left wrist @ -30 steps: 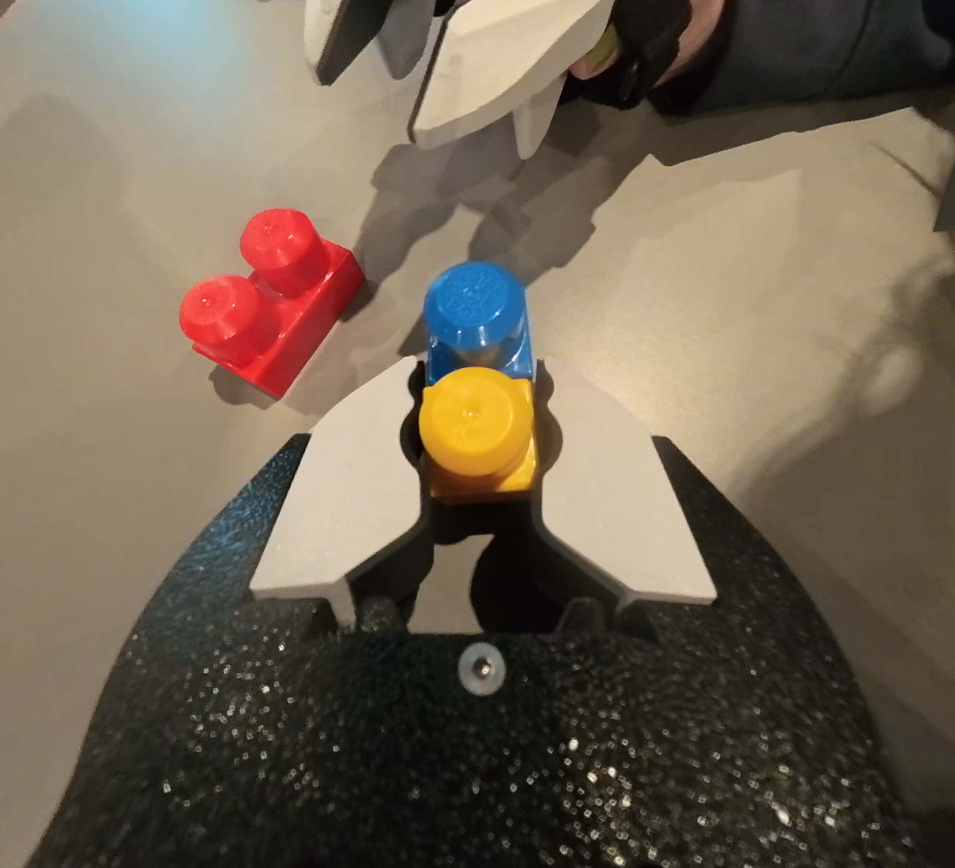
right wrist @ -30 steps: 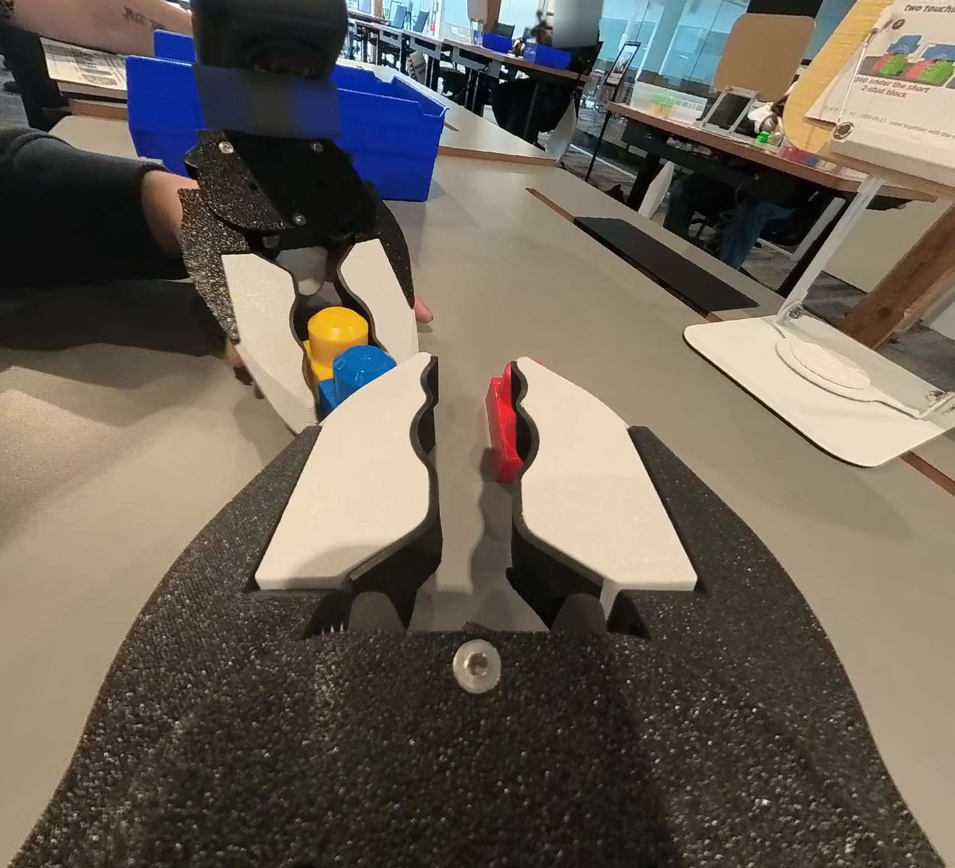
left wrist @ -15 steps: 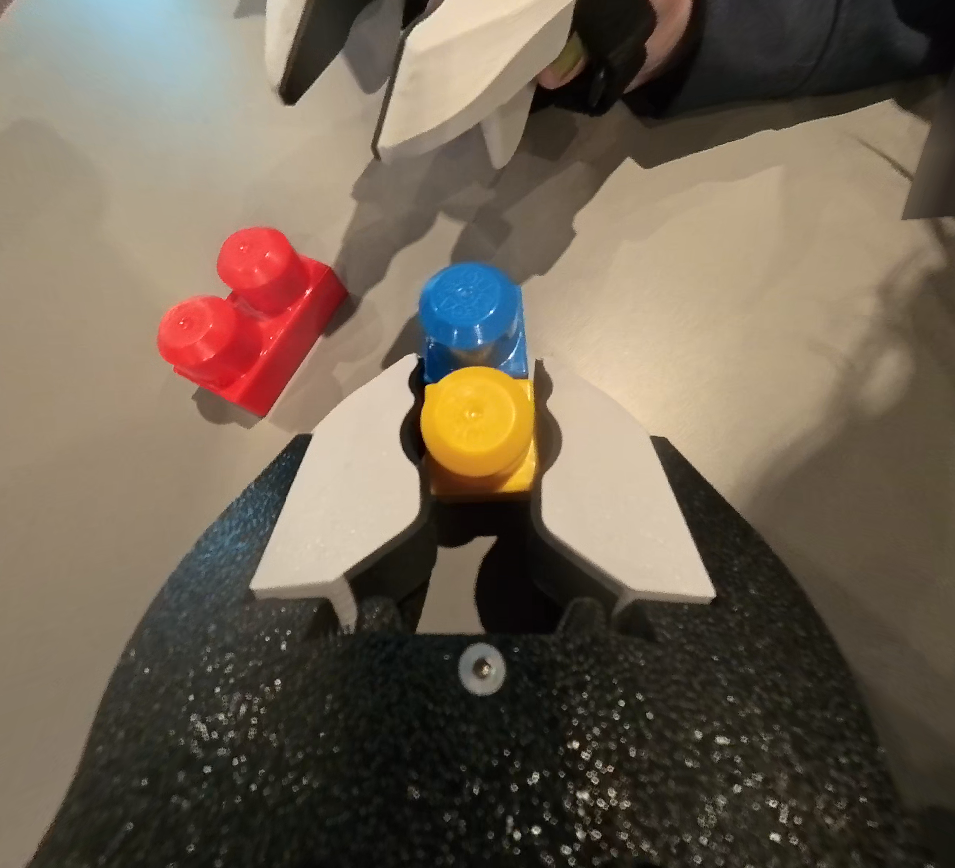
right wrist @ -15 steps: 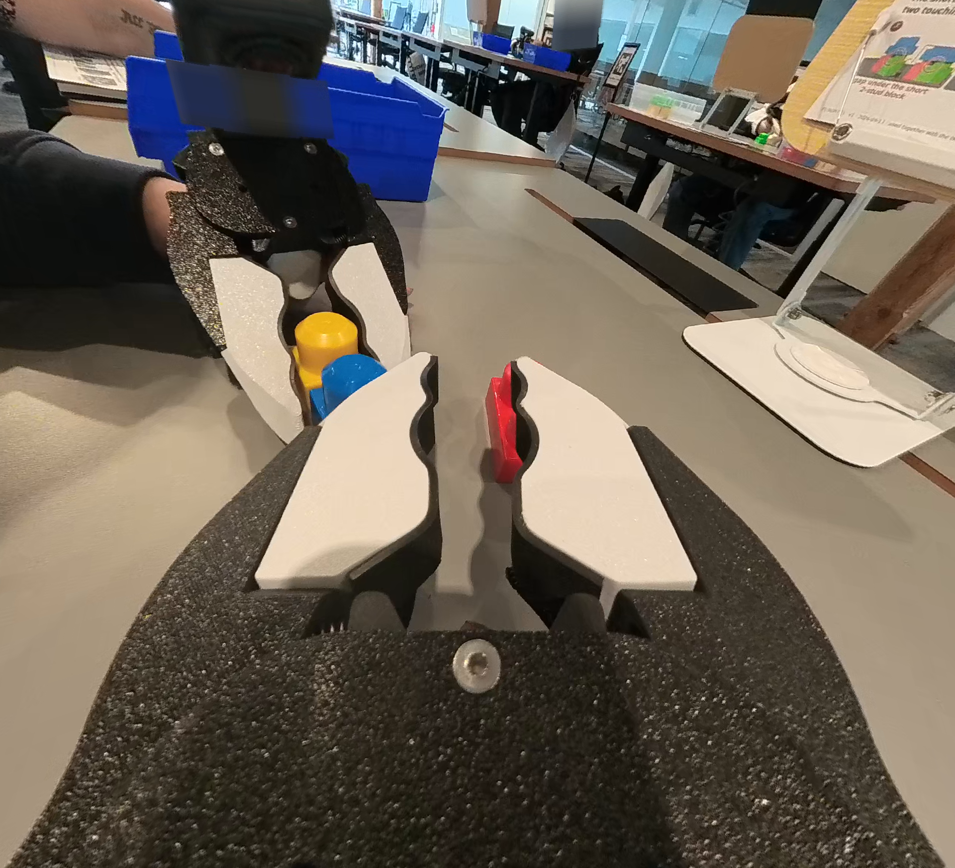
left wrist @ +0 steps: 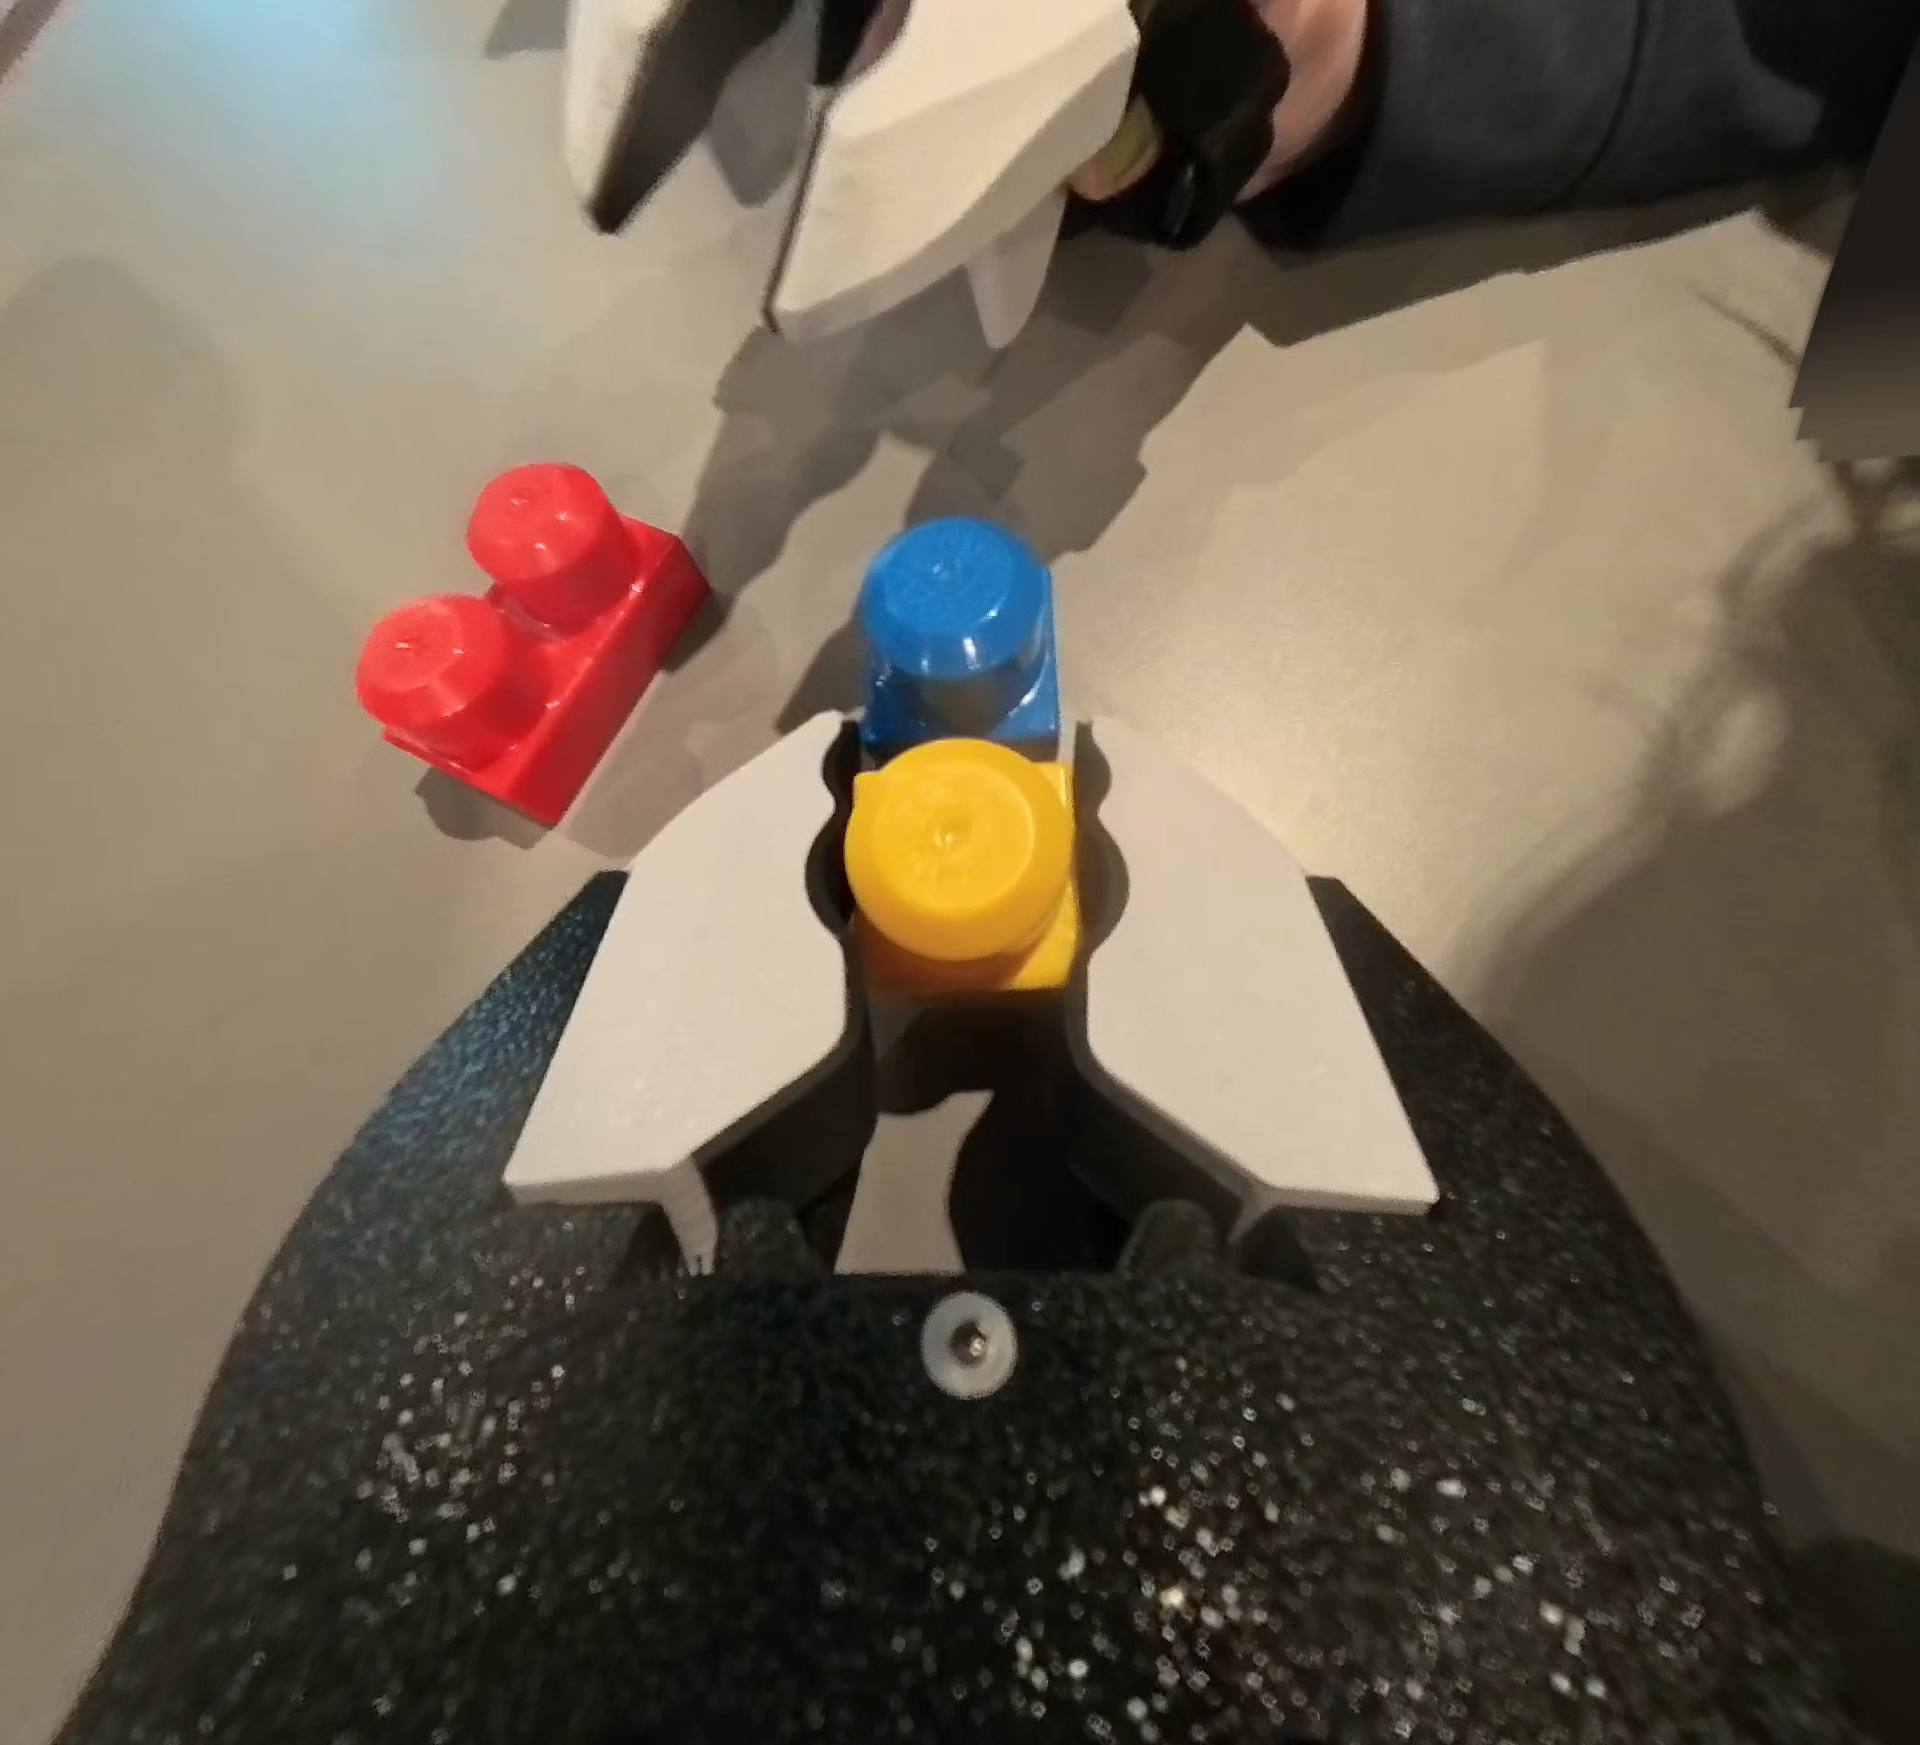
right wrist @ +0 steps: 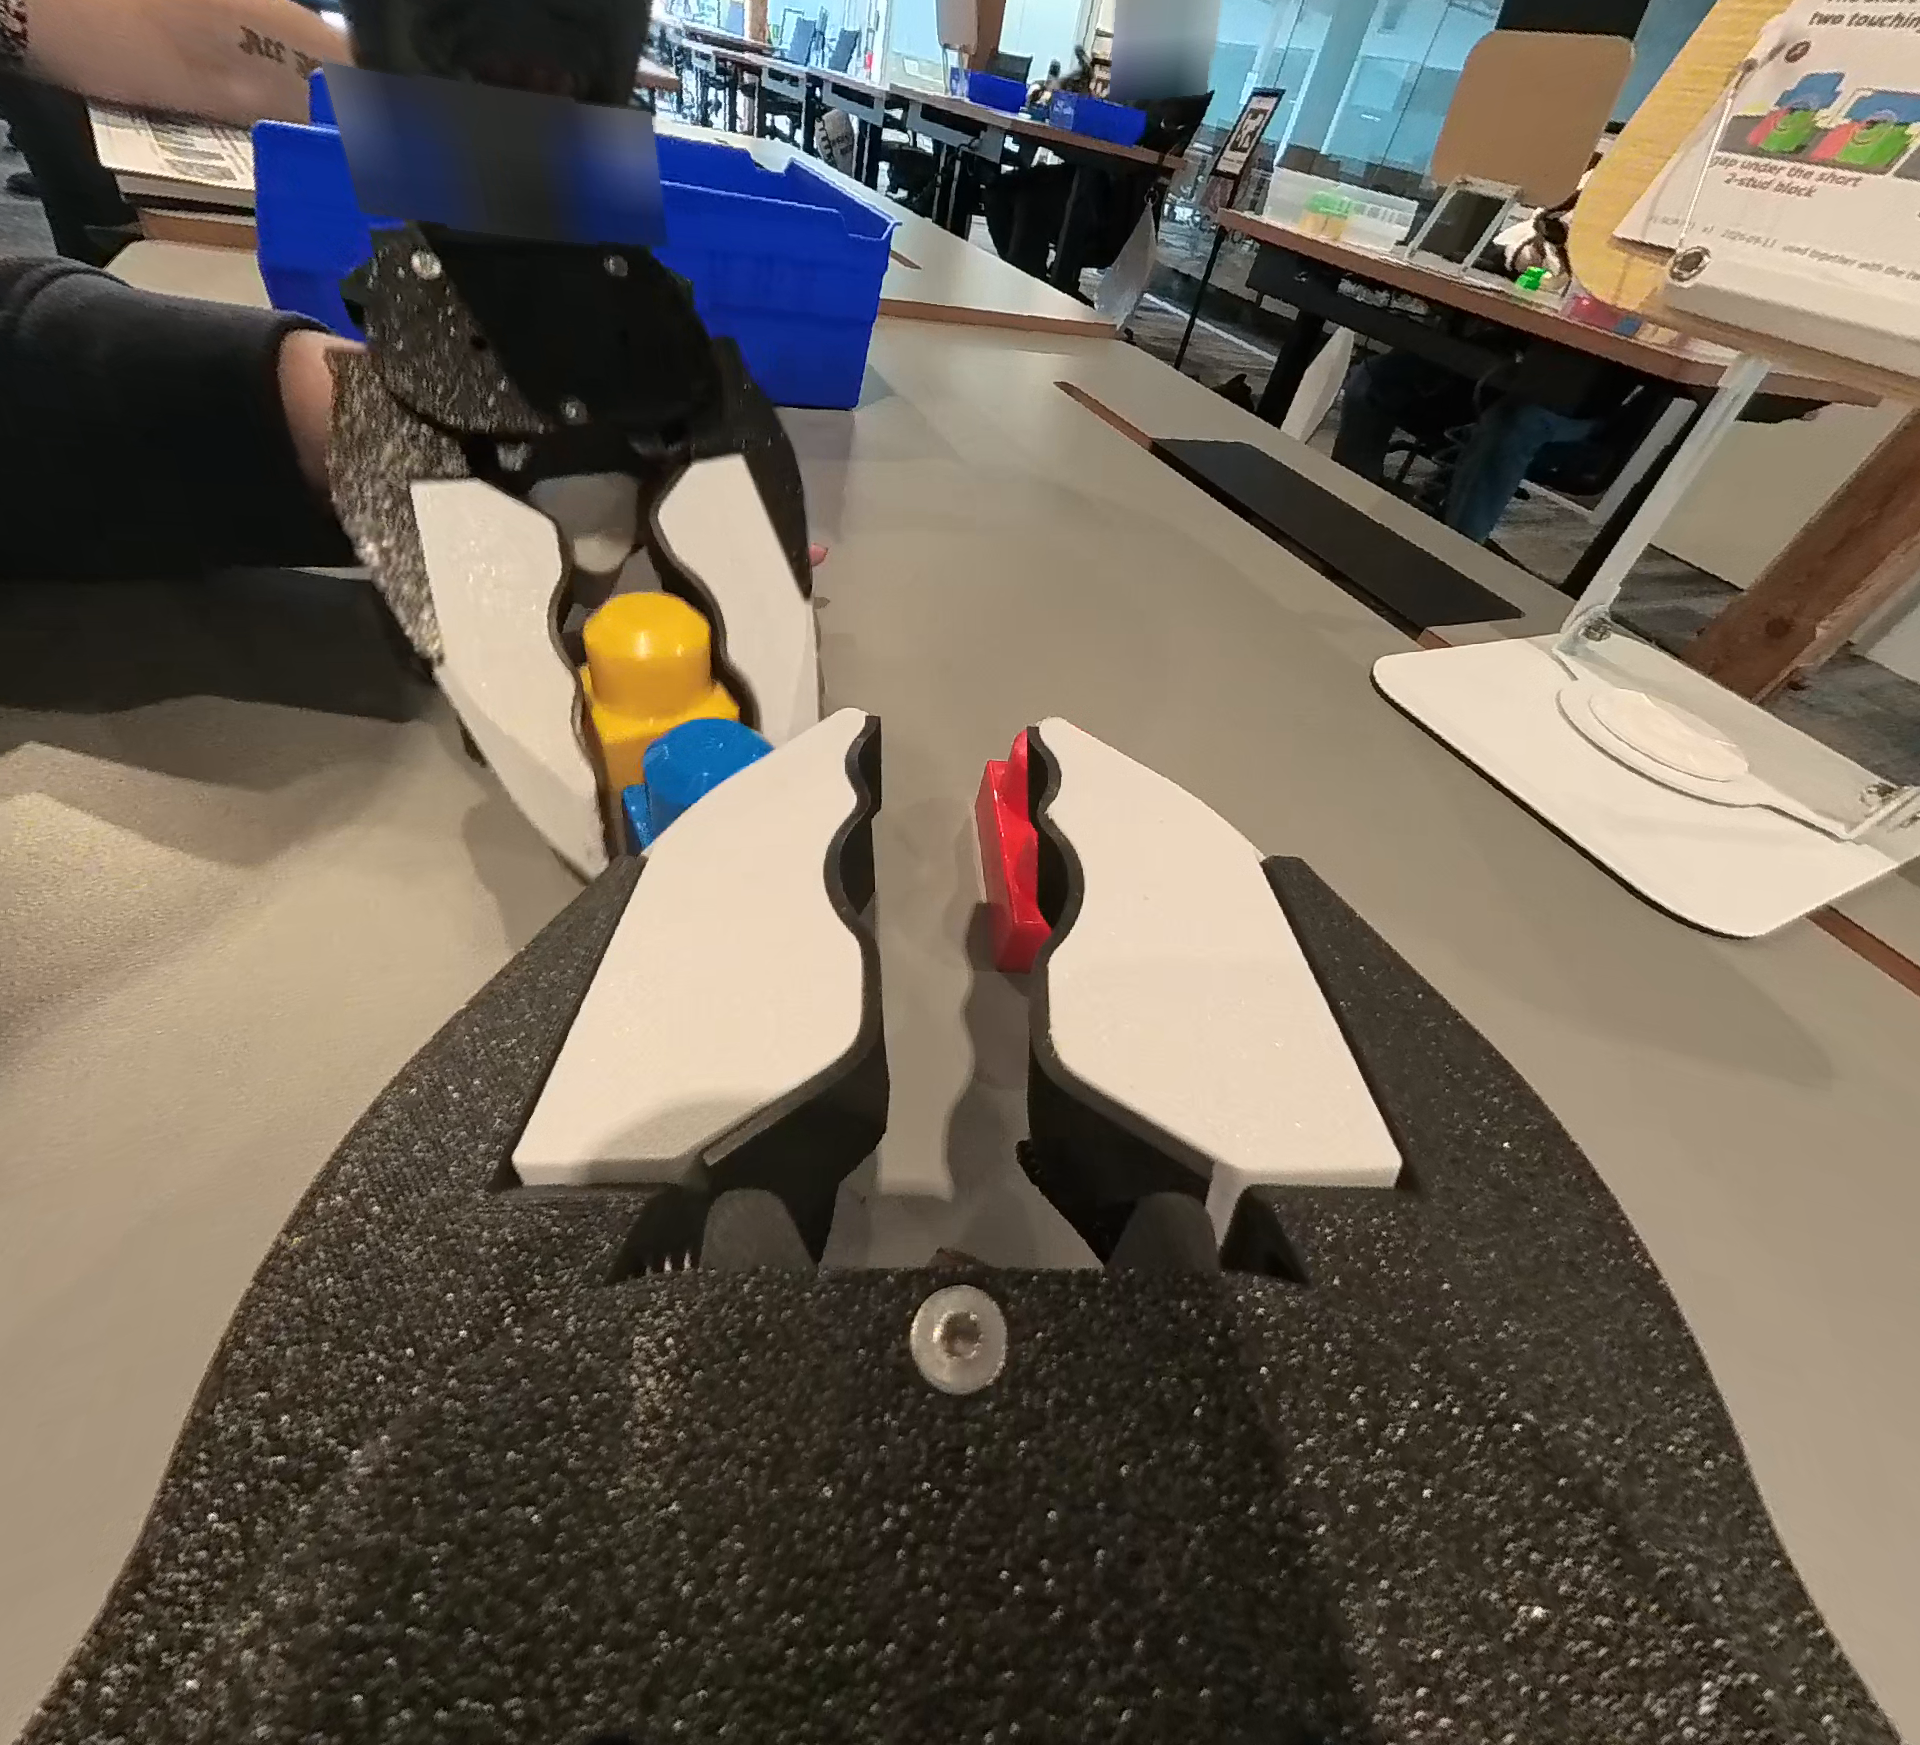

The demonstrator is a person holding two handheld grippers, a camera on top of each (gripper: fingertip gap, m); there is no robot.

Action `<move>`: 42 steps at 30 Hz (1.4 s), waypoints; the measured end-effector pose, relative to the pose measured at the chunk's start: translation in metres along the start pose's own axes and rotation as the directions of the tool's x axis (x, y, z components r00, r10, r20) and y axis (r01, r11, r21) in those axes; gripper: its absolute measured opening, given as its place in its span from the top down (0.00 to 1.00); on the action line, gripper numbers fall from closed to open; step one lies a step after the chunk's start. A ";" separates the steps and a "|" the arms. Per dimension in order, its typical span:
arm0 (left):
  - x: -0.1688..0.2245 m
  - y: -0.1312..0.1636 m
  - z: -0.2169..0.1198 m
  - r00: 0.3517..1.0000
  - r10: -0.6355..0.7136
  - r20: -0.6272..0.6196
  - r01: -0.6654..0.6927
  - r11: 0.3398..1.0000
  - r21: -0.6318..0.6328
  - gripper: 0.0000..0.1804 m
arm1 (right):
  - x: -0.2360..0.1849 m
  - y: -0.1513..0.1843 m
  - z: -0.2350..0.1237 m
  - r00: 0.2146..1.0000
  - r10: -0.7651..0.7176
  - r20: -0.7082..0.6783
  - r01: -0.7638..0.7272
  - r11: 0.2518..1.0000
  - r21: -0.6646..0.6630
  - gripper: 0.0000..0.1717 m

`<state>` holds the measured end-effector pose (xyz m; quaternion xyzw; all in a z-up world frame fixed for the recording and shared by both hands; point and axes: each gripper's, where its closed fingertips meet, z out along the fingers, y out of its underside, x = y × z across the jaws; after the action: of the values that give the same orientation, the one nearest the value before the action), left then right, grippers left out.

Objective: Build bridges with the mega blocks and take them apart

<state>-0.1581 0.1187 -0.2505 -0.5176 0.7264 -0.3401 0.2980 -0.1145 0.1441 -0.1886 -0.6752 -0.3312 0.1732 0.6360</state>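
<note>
In the left wrist view my left gripper (left wrist: 956,724) is shut on a yellow one-stud block (left wrist: 956,833) and a blue one-stud block (left wrist: 951,615) that stand in a row between its fingers, low over the grey table (left wrist: 1455,760). The blue one sits at the fingertips. A red two-stud block (left wrist: 520,646) lies on the table to their left. My right gripper (left wrist: 686,272) hovers beyond them, open and empty. In the right wrist view my right gripper (right wrist: 951,729) is open. The red block (right wrist: 1003,854) lies on the table beyond its right finger. The left gripper (right wrist: 696,760) holds the yellow block (right wrist: 644,667) and the blue block (right wrist: 696,760).
A blue bin (right wrist: 769,293) stands at the back left. A white stand base (right wrist: 1621,760) with an instruction board is at the right. A black strip (right wrist: 1340,532) lies in the table beyond. A person's sleeve and hand hold each gripper. One gripper's finger ends stand about 8 centimetres off the other's.
The right gripper has shifted slightly left in the left wrist view. The left gripper keeps the same hold on the yellow and blue blocks. The red block has not moved.
</note>
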 end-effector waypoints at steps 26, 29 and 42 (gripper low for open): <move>0.008 -0.013 -0.007 0.990 -0.102 -0.096 0.113 0.986 0.119 0.76 | 0.005 -0.007 -0.004 1.000 0.009 -0.022 -0.008 0.999 0.045 0.84; 0.001 -0.021 -0.022 0.991 -0.115 -0.062 0.124 0.976 0.180 0.75 | 0.000 -0.019 -0.007 0.998 -0.046 -0.038 0.048 0.996 0.076 0.83; -0.041 -0.016 -0.057 0.929 -0.125 0.347 0.087 0.989 0.122 0.76 | -0.083 -0.088 -0.012 0.982 -0.191 0.003 0.183 0.942 0.282 0.83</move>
<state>-0.1821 0.1651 -0.2009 -0.5924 0.6130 -0.2946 0.4319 -0.1864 0.0771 -0.1173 -0.5412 -0.3754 0.1673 0.7336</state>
